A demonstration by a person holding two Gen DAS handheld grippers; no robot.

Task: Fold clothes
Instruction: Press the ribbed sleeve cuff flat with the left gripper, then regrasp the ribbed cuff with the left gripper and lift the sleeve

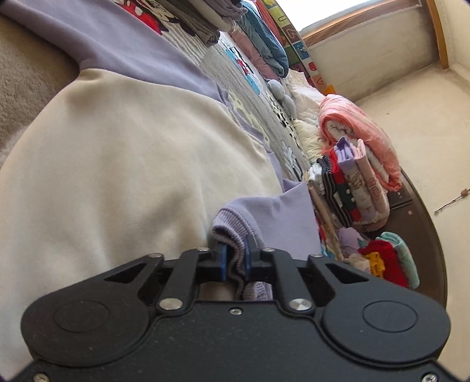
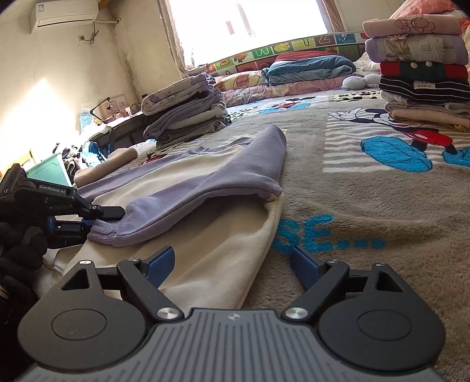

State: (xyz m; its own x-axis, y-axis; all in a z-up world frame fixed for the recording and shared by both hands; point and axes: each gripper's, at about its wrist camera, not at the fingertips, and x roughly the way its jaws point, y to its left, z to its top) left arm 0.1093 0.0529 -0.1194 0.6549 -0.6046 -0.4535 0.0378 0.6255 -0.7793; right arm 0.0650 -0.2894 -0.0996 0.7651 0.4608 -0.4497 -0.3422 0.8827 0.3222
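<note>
Two grippers work on one cream and lilac sweatshirt (image 1: pixel 123 164) spread on a bed covered by a cartoon blanket (image 1: pixel 255 85).

In the left wrist view, the left gripper (image 1: pixel 235 261) is clamped on the ribbed lilac cuff (image 1: pixel 232 235) of a sleeve, the knit squeezed between its two blue pads (image 1: pixel 223 261). The cream body of the sweatshirt fills the space ahead and to the left, with lilac cloth beyond it and a red dotted print near the top edge. Along the far side of the bed lies a stack of folded clothes (image 1: pixel 352 188) (the view is tipped, so it reads sideways), with a pink bundle (image 1: pixel 361 132) against it and a smaller heap of red, yellow and mint pieces (image 1: pixel 387 258) nearer the camera. A blue quilt (image 1: pixel 264 44) lies further off.

In the right wrist view, the right gripper (image 2: pixel 232 264) is spread wide, holding nothing; its left pad lies over the cream hem (image 2: pixel 235 258) of the sweatshirt, its right pad over the bare blanket (image 2: pixel 367 191), near blue lettering. The lilac sleeve (image 2: pixel 205 188) is folded across the cream body, and at its cuff (image 2: pixel 101 233), by the left edge of the view, the left gripper (image 2: pixel 91 220) grips it, held by a hand in a black glove (image 2: pixel 17 252). A pile of grey and lilac folded clothes (image 2: pixel 188 114) sits toward the far left of the bed, and a taller stack (image 2: pixel 423 67) stands at the right edge. An alphabet mat (image 2: pixel 282 50) runs below the window (image 2: pixel 246 26), and an air conditioner (image 2: pixel 64 14) hangs on the wall.
</note>
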